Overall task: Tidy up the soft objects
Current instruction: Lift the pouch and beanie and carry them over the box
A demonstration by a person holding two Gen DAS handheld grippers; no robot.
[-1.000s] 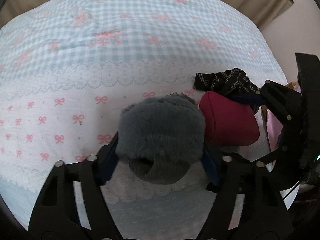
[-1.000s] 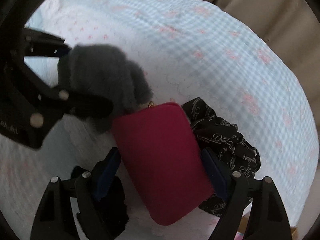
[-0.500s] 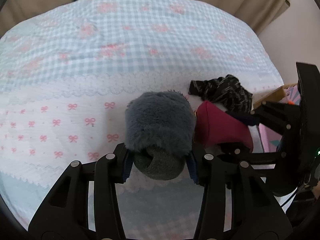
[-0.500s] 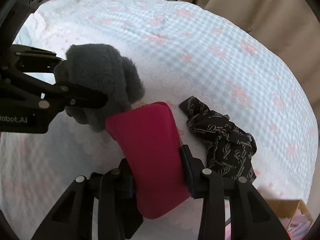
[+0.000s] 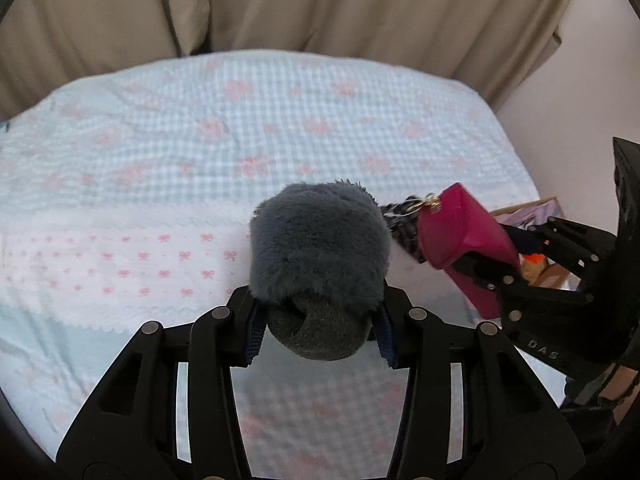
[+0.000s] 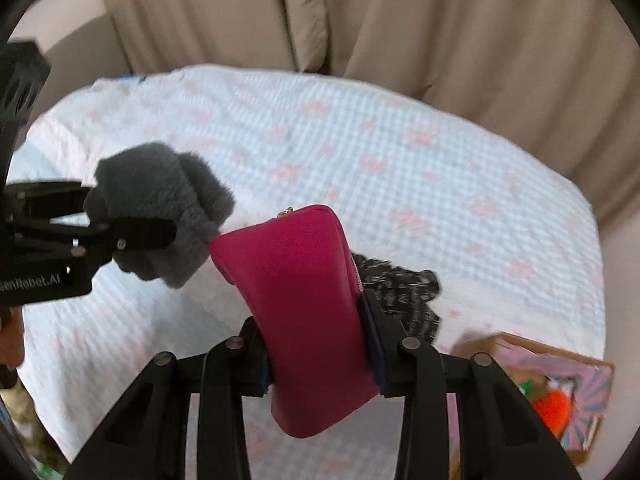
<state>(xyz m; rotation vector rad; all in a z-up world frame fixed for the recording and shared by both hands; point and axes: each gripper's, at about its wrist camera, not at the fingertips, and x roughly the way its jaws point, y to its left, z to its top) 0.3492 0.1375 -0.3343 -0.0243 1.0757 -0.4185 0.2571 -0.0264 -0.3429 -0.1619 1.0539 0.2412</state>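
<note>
My left gripper (image 5: 318,330) is shut on a grey fluffy slipper (image 5: 318,248) and holds it above the bed; the slipper also shows in the right wrist view (image 6: 160,216). My right gripper (image 6: 318,354) is shut on a magenta zip pouch (image 6: 304,296), lifted off the bed; the pouch also shows in the left wrist view (image 5: 460,236). A black patterned cloth (image 6: 400,292) lies on the bed behind the pouch.
The bed has a light blue checked cover with pink bows (image 5: 200,152). Beige curtains (image 6: 360,20) hang behind it. A cardboard box (image 6: 560,392) with a pink patterned lining and an orange item stands at the lower right, beside the bed.
Both grippers closed on their objects and lifted them off the bed. The slipper and the pouch rose and the views tilted up toward the curtains. The black cloth stayed on the bed.
</note>
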